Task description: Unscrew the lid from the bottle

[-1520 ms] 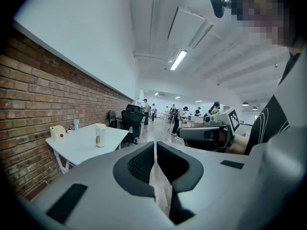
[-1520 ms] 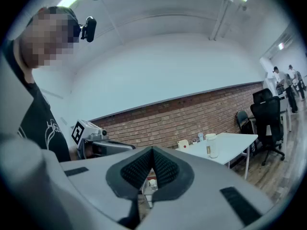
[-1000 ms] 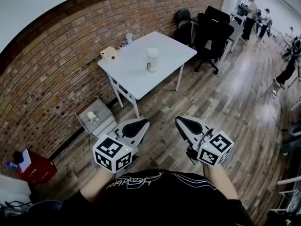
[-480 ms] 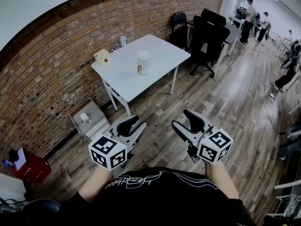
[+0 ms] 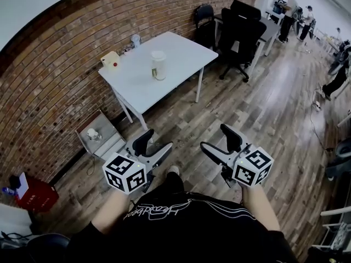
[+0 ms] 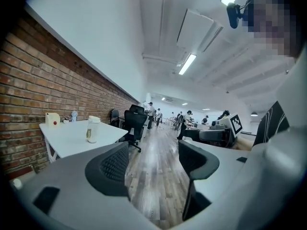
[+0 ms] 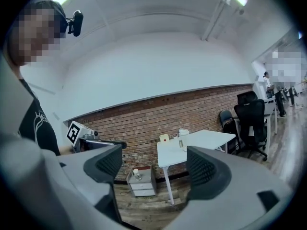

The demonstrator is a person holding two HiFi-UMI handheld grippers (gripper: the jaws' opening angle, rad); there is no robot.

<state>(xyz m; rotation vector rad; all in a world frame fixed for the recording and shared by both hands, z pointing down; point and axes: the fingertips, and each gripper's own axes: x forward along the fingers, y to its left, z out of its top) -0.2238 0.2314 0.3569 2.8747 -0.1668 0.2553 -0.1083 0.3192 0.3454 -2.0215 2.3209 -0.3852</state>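
- Standing upright on the white tabletop (image 5: 137,84), the pale lidded bottle (image 5: 158,66) lies well ahead, nearer the left hand-held gripper (image 5: 154,143) than the right hand-held gripper (image 5: 216,137).
- Jaws of both have just been opening: wide, empty.

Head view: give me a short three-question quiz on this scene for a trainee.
1. True or false: the bottle stands upright on the white table, lid on.
2. The left gripper holds: A) the bottle B) the lid C) nothing.
3. Fill in: the table stands against a ____ wall.
Key: 1 true. 2 C; its fingers have just been opening, nothing between them. 3 brick.
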